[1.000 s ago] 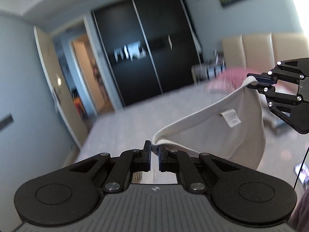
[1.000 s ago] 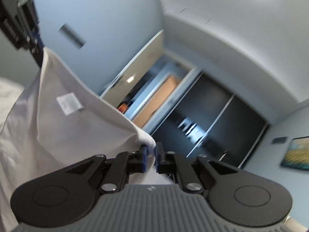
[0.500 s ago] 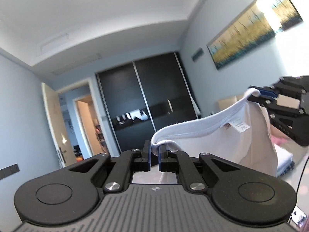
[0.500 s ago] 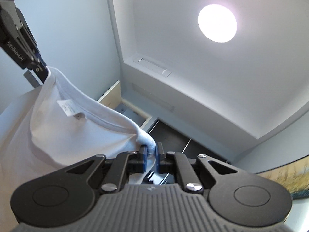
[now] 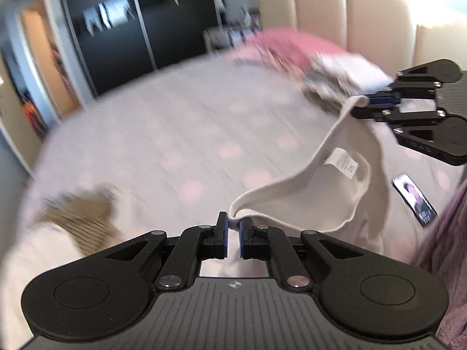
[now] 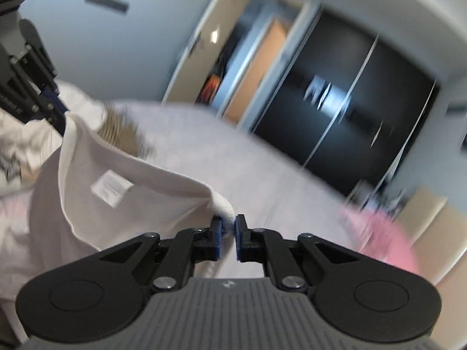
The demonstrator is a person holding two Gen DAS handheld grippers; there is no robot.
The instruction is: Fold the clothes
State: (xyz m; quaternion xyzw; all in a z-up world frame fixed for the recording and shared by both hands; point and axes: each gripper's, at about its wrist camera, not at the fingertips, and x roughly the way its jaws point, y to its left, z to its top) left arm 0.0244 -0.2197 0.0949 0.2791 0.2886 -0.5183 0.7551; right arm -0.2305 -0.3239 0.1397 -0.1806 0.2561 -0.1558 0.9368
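A white T-shirt (image 5: 329, 201) with a size label at its neckband hangs stretched between both grippers above the pale bed (image 5: 181, 134). My left gripper (image 5: 232, 225) is shut on one end of the collar. In the same view my right gripper (image 5: 362, 103) pinches the other end, at the right. In the right wrist view my right gripper (image 6: 229, 224) is shut on the ribbed collar of the T-shirt (image 6: 102, 186), and the left gripper (image 6: 59, 108) holds the far end at the upper left.
A stack of folded clothes (image 5: 344, 78) and a pink pillow (image 5: 286, 46) lie near the beige headboard (image 5: 344, 14). A brown striped garment (image 5: 78, 213) lies on the bed's left side. A phone (image 5: 414, 199) rests at right. Black wardrobe doors (image 5: 137, 26) stand beyond.
Half a second ago both views pointed up at the ceiling with the shirt raised; both grippers have swung down toward the bed, still holding the collar.
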